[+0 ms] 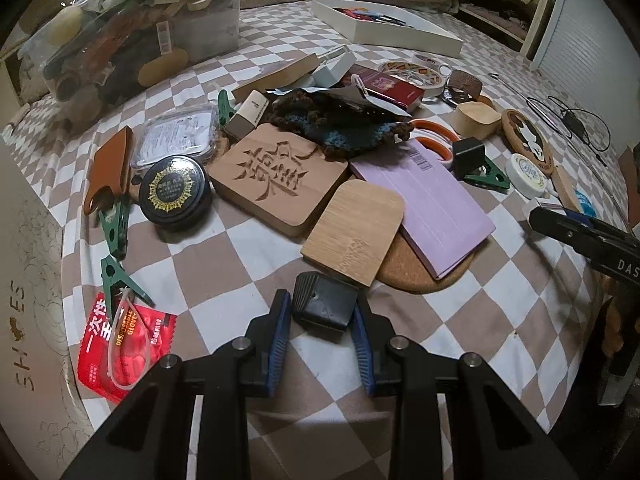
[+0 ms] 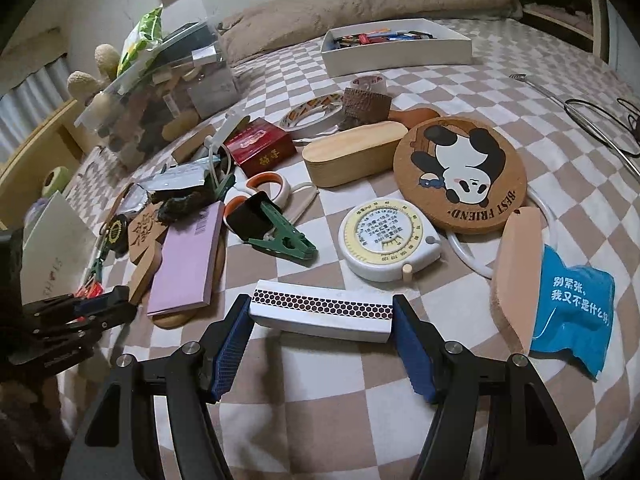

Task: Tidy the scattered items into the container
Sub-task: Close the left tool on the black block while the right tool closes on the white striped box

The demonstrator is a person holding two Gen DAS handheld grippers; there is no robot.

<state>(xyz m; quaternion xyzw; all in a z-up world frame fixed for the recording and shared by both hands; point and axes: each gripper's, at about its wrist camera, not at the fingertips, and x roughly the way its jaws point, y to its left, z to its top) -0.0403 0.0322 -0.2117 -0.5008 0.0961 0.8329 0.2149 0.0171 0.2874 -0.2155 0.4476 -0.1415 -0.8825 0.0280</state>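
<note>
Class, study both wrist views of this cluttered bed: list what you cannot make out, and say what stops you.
- Clear storage box, left wrist view: contents blurred behind the glossy wall, top cut by the edge.
- White tray, right wrist view: small items too small to name.
- Cork mat, left wrist view: mostly hidden under the purple booklet and bamboo board.
- Crocheted piece: partly covered by a foil packet.
</note>
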